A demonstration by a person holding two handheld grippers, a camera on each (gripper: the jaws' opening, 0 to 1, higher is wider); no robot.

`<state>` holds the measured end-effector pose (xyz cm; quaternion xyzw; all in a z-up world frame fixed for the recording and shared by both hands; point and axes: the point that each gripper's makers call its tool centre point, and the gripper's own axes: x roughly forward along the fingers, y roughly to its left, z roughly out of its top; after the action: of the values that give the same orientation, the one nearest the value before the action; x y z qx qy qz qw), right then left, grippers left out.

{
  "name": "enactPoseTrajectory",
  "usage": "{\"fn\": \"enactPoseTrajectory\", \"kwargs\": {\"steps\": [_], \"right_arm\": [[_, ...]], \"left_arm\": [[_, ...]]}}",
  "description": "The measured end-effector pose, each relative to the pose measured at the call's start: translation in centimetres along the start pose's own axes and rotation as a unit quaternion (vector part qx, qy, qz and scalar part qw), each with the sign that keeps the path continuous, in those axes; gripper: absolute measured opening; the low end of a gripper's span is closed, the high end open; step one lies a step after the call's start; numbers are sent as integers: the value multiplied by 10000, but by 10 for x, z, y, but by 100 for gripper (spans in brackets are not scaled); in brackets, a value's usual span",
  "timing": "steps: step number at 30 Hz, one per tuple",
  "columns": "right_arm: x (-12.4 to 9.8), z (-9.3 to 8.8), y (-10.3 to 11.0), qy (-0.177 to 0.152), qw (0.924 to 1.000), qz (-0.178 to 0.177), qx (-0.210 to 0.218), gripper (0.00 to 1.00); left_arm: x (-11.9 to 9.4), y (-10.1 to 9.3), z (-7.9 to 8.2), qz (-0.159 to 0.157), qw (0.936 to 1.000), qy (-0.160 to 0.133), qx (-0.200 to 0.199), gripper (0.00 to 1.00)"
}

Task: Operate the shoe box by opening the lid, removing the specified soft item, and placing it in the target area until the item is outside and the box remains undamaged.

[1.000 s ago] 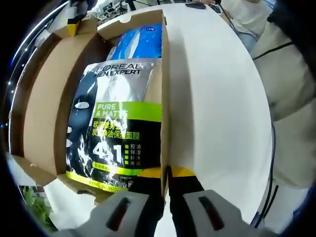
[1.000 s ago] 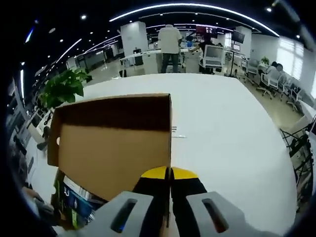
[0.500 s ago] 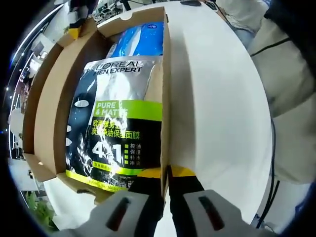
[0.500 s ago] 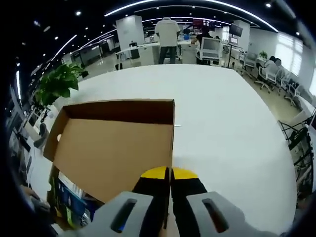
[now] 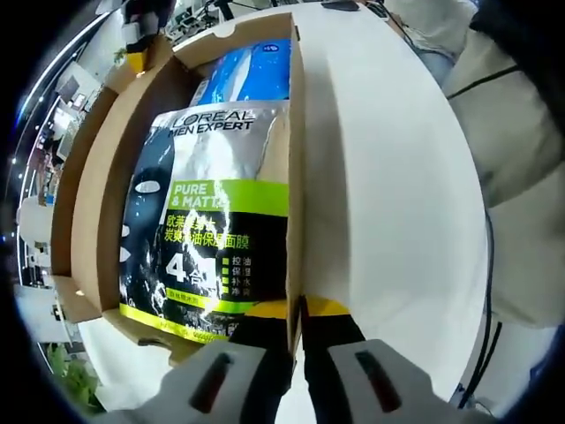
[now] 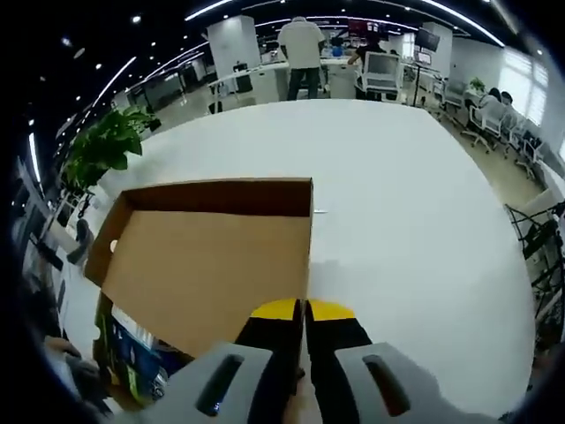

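Note:
A brown cardboard shoe box point(image 5: 294, 159) lies open on a white table point(image 5: 388, 194). Inside it lies a black, silver and green L'Oreal Men Expert pouch point(image 5: 212, 221), with a blue pouch point(image 5: 252, 75) beyond it. My left gripper point(image 5: 297, 309) is shut on the box's right wall. The lid point(image 5: 84, 177) stands swung out on the far side. In the right gripper view my right gripper point(image 6: 305, 311) is shut on the edge of the lid point(image 6: 203, 265), whose brown inside faces the camera. The green pouch point(image 6: 132, 358) peeks out below the lid.
The white table point(image 6: 406, 221) stretches wide to the right of the lid. A potted plant point(image 6: 106, 146) stands at its far left. A person point(image 6: 303, 44) stands at desks far behind. Someone's light clothing point(image 5: 521, 177) is close by the table edge.
The lid has swung further open and now lies flatter in the right gripper view. Both grippers keep their holds, and the pouches have not moved.

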<state>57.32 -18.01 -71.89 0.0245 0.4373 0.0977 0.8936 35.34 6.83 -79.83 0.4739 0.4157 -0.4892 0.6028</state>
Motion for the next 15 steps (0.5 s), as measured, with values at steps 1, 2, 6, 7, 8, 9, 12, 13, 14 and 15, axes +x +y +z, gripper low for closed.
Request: {"fn": "enactPoseTrajectory", "kwargs": {"steps": [1, 2, 6, 7, 8, 9, 12, 13, 14, 15], "right_arm": [[-2, 1, -1, -91, 9999, 34, 71, 0], [-3, 3, -2, -158, 9998, 53, 123, 0], [-25, -5, 3, -335, 9980, 331, 420, 0], [-31, -5, 3, -398, 9967, 415, 572, 0], [-36, -5, 3, -462, 9956, 442, 689, 0], [-43, -6, 3, -551, 9937, 499, 843, 0], [-62, -11, 13, -742, 9836, 919, 1362, 0], [-65, -15, 18, -708, 9821, 1086, 1369, 0], [-69, -23, 25, -532, 9816, 1286, 1309, 0], [-71, -27, 26, -405, 9824, 1338, 1235, 0]], "left_arm": [[0, 0, 0, -5, 10000, 0, -4, 2], [0, 0, 0, -4, 10000, -2, -1, 2], [0, 0, 0, -52, 10000, 22, -36, 1], [0, 0, 0, -58, 10000, 27, -37, 1], [0, 0, 0, -54, 10000, 26, -37, 1], [0, 0, 0, -30, 10000, 20, -26, 1], [1, 0, 0, 28, 10000, 3, -10, 2], [1, 0, 0, 32, 10000, 0, -11, 2], [1, 0, 0, 28, 10000, -3, -1, 2], [1, 0, 0, 19, 10000, 1, -9, 2]]}}
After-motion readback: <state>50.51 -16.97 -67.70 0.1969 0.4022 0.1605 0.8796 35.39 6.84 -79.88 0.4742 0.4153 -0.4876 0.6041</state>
